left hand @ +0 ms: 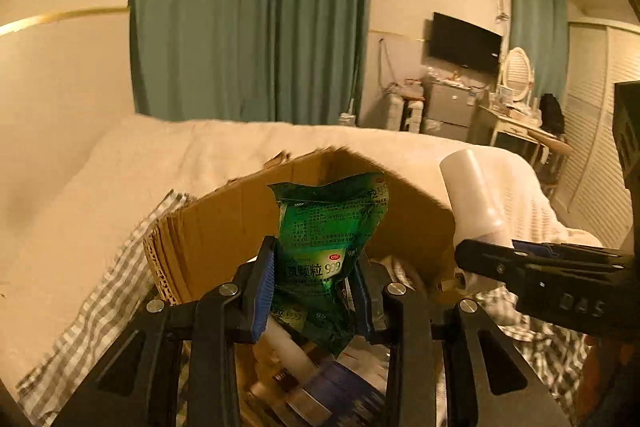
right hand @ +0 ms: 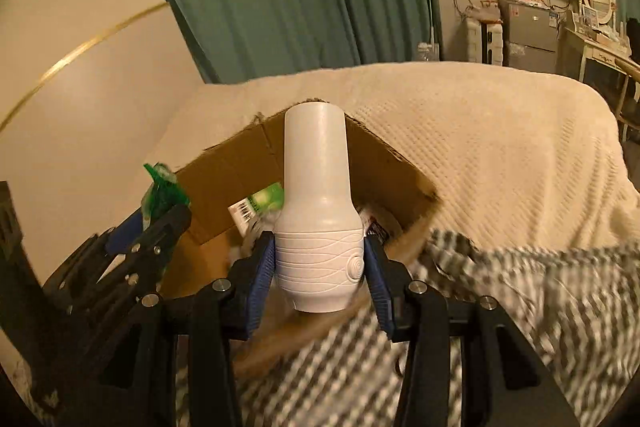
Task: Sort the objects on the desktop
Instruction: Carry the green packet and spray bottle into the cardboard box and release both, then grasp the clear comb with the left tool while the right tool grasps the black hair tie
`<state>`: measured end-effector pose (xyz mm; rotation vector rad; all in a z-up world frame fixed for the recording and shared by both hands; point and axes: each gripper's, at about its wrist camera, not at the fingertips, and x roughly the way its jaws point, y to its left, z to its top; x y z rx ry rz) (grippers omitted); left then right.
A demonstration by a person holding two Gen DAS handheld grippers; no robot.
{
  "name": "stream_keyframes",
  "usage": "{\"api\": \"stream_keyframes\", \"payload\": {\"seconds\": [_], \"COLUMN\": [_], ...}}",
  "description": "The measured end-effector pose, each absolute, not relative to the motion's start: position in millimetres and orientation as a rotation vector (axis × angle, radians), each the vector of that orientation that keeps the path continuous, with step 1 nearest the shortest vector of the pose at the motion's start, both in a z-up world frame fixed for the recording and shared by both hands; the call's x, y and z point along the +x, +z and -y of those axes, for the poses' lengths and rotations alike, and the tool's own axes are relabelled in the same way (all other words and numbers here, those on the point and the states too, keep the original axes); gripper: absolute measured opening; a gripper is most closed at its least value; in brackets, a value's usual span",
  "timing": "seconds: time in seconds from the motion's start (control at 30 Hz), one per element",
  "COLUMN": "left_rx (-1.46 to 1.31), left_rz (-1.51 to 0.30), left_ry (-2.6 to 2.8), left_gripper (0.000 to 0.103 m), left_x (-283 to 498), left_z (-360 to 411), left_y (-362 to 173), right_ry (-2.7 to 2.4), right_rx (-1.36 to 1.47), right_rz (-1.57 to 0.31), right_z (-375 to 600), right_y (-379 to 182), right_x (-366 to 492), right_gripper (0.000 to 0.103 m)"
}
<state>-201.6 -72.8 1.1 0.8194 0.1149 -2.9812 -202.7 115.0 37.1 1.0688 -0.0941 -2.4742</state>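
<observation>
Print on the green sachet (left hand: 326, 247) clamped in your left gripper (left hand: 316, 283) reads "999" and "OTC". Your right gripper (right hand: 320, 263) squeezes a white bottle (right hand: 318, 211), smooth above, wave-ribbed below. Beneath and beyond both tongs sits an open cardboard box (left hand: 224, 223) holding jumbled packets, one barcoded (right hand: 256, 207).

Green foil sachet pack (left hand: 326, 247): crumpled, printed "999" with a red OTC mark, upright, pinched mid-body between my left gripper's (left hand: 316, 285) pads, above the open cardboard box (left hand: 224, 223). White plastic bottle (right hand: 318, 211): wavy embossed lines on body, tall cap pointing away, clamped in my right gripper (right hand: 320, 273) over the box edge.
</observation>
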Motion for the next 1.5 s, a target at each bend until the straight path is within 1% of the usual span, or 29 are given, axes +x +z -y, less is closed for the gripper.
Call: {"api": "stream_keyframes", "payload": {"seconds": [0.07, 0.13, 0.17, 0.2, 0.23, 0.27, 0.3, 0.37, 0.43, 0.5, 0.57, 0.63, 0.73, 0.87, 0.93, 1.03, 1.07, 1.1, 1.17, 1.27, 1.33, 1.43, 1.47, 1.5], "left_rx": [0.834, 0.850, 0.866, 0.871, 0.864, 0.840, 0.793, 0.735, 0.708, 0.680, 0.686, 0.752, 0.888, 1.129, 1.260, 1.383, 1.420, 1.478, 1.548, 1.620, 1.651, 1.684, 1.678, 1.672], "left_rz": [-0.131, -0.142, -0.146, -0.152, -0.160, -0.167, -0.173, -0.159, -0.123, -0.069, -0.028, 0.011, 0.037, 0.105, 0.178, 0.305, 0.330, 0.348, 0.321, 0.250, 0.223, 0.168, 0.180, 0.195], "left_ry": [-2.995, -2.993, -2.992, -2.994, -2.998, -3.004, -3.014, -3.044, -3.064, -3.095, -3.138, -3.181, -3.238, -3.259, -3.217, -3.131, -3.104, -3.068, -3.042, -2.996, -2.960, -2.924, -2.923, -2.934], "left_gripper": [0.035, 0.041, 0.054, 0.072, 0.080, 0.092, 0.094, 0.094, 0.095, 0.103, 0.103, 0.103, 0.103, 0.103, 0.103, 0.103, 0.102, 0.095, 0.090, 0.090, 0.086, 0.075, 0.063, 0.045], "left_x": [-206.5, -208.2, -209.9, -209.4, -207.0, -202.7, -195.0, -177.8, -163.0, -144.1, -126.5, -112.5, -96.0, -89.2, -91.6, -104.9, -107.8, -113.3, -122.5, -136.9, -145.6, -153.5, -152.8, -151.1], "left_z": [79.2, 81.0, 83.0, 83.8, 83.8, 84.4, 84.5, 80.5, 72.3, 58.9, 41.3, 22.7, -7.4, -45.2, -61.0, -70.4, -72.0, -72.3, -67.3, -62.6, -60.3, -55.6, -55.6, -56.4], "left_y": [-5.4, -12.0, -13.5, -14.1, -13.3, -11.3, -7.9, 0.6, 10.5, 19.6, 24.1, 21.7, 3.4, -42.2, -71.8, -113.6, -125.0, -136.9, -148.6, -161.3, -169.4, -177.9, -177.4, -176.3], "right_ry": [-2.463, -2.445, -2.453, -2.464, -2.476, -2.482, -2.482, -2.508, -2.563, -2.612, -2.676, -2.729, -2.774, -2.783, -2.775, -2.741, -2.731, -2.722, -2.710, -2.690, -2.678, -2.670, -2.668, -2.666], "right_rx": [1.093, 1.093, 1.080, 1.067, 1.050, 1.032, 1.015, 0.978, 0.933, 0.912, 0.907, 0.913, 0.932, 0.995, 1.026, 1.085, 1.103, 1.122, 1.150, 1.172, 1.180, 1.195, 1.202, 1.210], "right_rz": [0.090, 0.125, 0.136, 0.144, 0.163, 0.191, 0.217, 0.245, 0.229, 0.192, 0.142, 0.098, 0.062, 0.053, 0.056, 0.084, 0.096, 0.110, 0.140, 0.178, 0.184, 0.162, 0.154, 0.148], "right_z": [-107.0, -105.0, -105.4, -106.8, -108.8, -111.3, -114.8, -129.4, -147.4, -161.4, -185.6, -205.1, -227.3, -248.0, -256.6, -264.7, -266.9, -270.4, -273.6, -277.4, -275.6, -272.0, -270.7, -269.4], "right_y": [27.6, 20.9, 20.2, 20.3, 21.3, 23.1, 25.1, 33.6, 43.1, 51.1, 55.8, 56.5, 50.2, 19.6, 2.3, -23.0, -30.0, -37.6, -48.3, -56.0, -58.5, -61.6, -62.4, -63.6], "right_x": [-217.5, -228.2, -231.1, -233.7, -232.0, -230.2, -226.1, -214.0, -194.8, -177.5, -157.6, -136.6, -114.6, -102.6, -97.1, -93.7, -93.7, -92.7, -94.5, -96.8, -98.3, -97.9, -97.8, -97.9], "right_gripper": [0.044, 0.044, 0.051, 0.058, 0.069, 0.074, 0.074, 0.074, 0.074, 0.074, 0.074, 0.074, 0.074, 0.074, 0.074, 0.074, 0.074, 0.074, 0.074, 0.074, 0.074, 0.074, 0.074, 0.074]}}
